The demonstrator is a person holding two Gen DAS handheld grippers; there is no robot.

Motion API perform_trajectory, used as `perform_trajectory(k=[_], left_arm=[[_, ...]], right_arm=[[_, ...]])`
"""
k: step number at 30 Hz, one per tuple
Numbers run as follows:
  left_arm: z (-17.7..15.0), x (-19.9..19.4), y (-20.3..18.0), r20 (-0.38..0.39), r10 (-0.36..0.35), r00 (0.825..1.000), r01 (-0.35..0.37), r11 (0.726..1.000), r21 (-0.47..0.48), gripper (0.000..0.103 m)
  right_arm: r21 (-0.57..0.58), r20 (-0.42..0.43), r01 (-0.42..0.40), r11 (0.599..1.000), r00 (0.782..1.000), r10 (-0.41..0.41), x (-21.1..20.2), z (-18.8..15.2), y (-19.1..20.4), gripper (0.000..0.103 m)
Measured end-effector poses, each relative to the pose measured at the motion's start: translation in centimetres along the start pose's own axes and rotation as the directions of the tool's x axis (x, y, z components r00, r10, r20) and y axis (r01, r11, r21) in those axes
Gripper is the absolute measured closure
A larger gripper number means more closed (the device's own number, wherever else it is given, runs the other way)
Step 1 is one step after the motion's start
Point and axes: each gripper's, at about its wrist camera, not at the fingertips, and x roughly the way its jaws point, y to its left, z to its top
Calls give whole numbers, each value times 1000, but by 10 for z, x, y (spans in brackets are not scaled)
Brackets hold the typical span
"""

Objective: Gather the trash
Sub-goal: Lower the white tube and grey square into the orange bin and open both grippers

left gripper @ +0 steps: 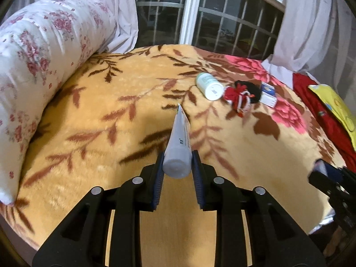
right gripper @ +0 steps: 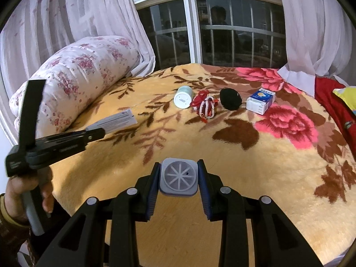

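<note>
My left gripper (left gripper: 178, 166) is shut on a grey-white squeeze tube (left gripper: 179, 142), held above the bed, cap end toward the camera. The tube also shows in the right wrist view (right gripper: 115, 121), sticking out of the left gripper (right gripper: 95, 133). My right gripper (right gripper: 178, 175) is shut on a small square grey container (right gripper: 178, 179) with a spoked base. Farther back on the blanket lie a white pill bottle (left gripper: 209, 86) (right gripper: 183, 96), a red-and-white knitted item (left gripper: 238, 95) (right gripper: 205, 105), a black round item (left gripper: 252, 90) (right gripper: 230, 99) and a small blue-white box (left gripper: 269, 94) (right gripper: 260, 101).
The bed carries a yellow floral blanket (left gripper: 111, 133) (right gripper: 244, 178). A rolled floral quilt (left gripper: 33, 66) (right gripper: 84, 77) lies along the left. Red cloth and a yellow bag (left gripper: 333, 111) sit at the right. A barred window (right gripper: 211, 26) and curtains stand behind.
</note>
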Motion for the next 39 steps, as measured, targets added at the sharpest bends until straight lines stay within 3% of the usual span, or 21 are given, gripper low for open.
perform_trajectory(k=[8,14,18,25,27,32,34,35,36,38,39], left_arm=[[-30,-51,-9,-5,-71,997,71,995,77,79],[-74,-87,-14,-84,-137,987,148,978,149,79],[-103,-106,-18,-146,-167,975,193,963,188,79],[-155,-116,-30,-316,-206,926,287,929,234,79],[-172,-110,-33,-375,-211,903,313,919,238,79],[-199,-100,-38,-448,-211,869,341,911,231,79],[-205,-97,-39,-467,-213,858,344,914,216,79],[-208,-95,-40,-486,-204,850,343,914,217,75],[-211,-94,-41,-499,-192,845,339,915,221,63],[-213,-93,-41,-500,-162,851,312,921,234,41],[-213,-94,-41,-493,-150,857,301,922,242,39]], right_arm=[[-35,-8,-23,999,1000,23,-22,-11,14,70],[-78,-57,-69,995,996,65,-48,-42,33,70],[-96,-137,-114,989,985,100,-60,-75,45,70],[-72,-330,-183,980,932,150,-52,-140,60,70],[-58,-367,-181,982,918,148,-47,-153,61,70],[-47,-434,-185,982,889,147,-39,-173,64,69],[-50,-453,-182,982,880,140,-37,-178,67,59],[-53,-453,-170,984,882,128,-37,-180,67,43],[-64,-452,-157,985,885,112,-37,-181,67,37],[-80,-445,-143,986,891,93,-38,-180,67,36],[-82,-442,-136,987,893,87,-39,-179,65,35]])
